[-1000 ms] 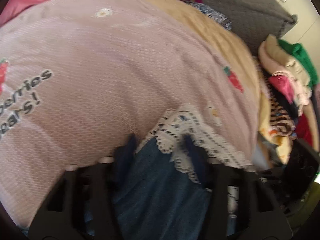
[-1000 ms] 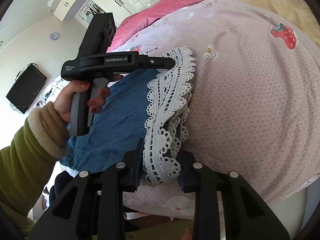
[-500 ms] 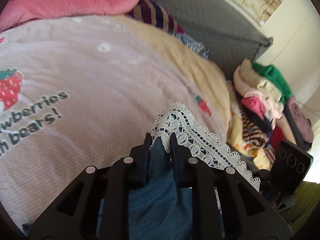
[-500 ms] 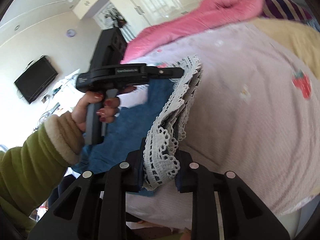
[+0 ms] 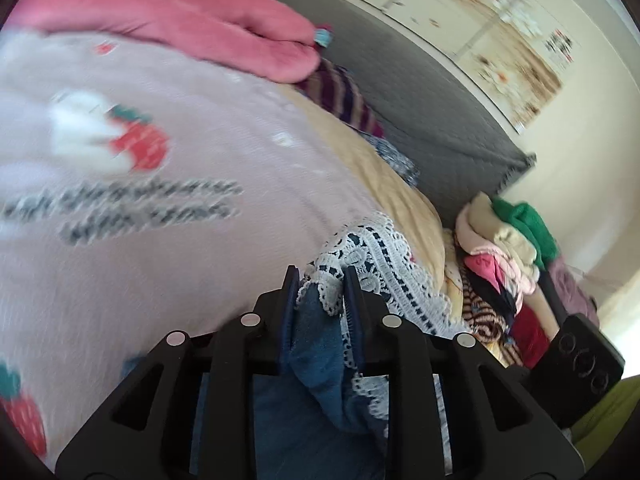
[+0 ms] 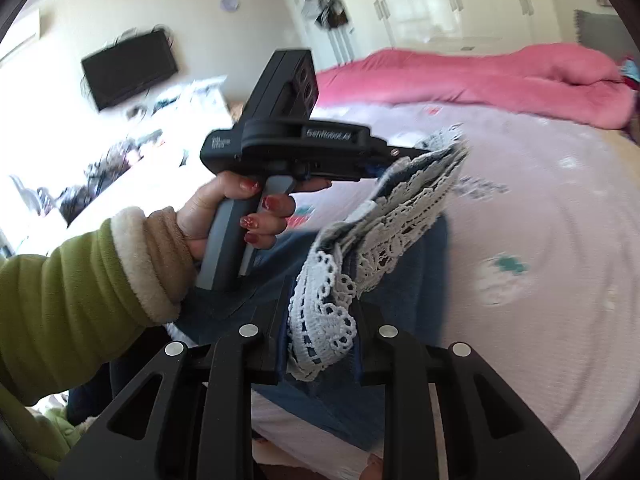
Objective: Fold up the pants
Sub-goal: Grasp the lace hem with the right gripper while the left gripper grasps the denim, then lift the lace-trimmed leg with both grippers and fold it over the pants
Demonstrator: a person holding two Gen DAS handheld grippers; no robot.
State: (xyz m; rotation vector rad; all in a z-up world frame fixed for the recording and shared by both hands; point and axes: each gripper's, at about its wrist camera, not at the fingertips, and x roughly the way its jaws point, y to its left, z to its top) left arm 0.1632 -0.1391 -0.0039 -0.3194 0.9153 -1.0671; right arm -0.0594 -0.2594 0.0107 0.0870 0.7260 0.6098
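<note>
Left gripper (image 5: 320, 280): clamped on the pants (image 5: 316, 364) at the lace hem (image 5: 372, 248); denim and lace are bunched between its pads. Its jaws have just been closing, then eased apart slightly, cloth between them throughout. In the right wrist view its fingertips are buried in the lace at 1 o'clock, so the grip cannot be read there.

Right gripper (image 6: 320, 312): nearly closed on a thick fold of lace hem (image 6: 324, 320), with denim behind it; the pads press on the cloth.

Pants (image 6: 416, 264): blue denim, white lace edge, held up off the bed between the two grippers. The lace runs as a band from the right gripper up toward 1 o'clock to the left one. The lower part drops behind the black fingers at 6 o'clock; waistband not visible.

Bed (image 5: 200, 248): pale pink cover with strawberry prints and lettering, too blurred to read.

Pink quilt (image 6: 480, 76): along the far edge of the bed, at 12 to 2 o'clock in the right wrist view.

Left hand (image 6: 236, 216): wrapped round the left gripper's handle, green sleeve (image 6: 68, 296) with a fleecy cuff.

Clothes pile (image 5: 508, 264): at 3 o'clock in the left wrist view, beside the grey headboard (image 5: 432, 108); single garments hard to separate.

TV (image 6: 130, 68): on the wall at 10 o'clock, smeared by motion.
</note>
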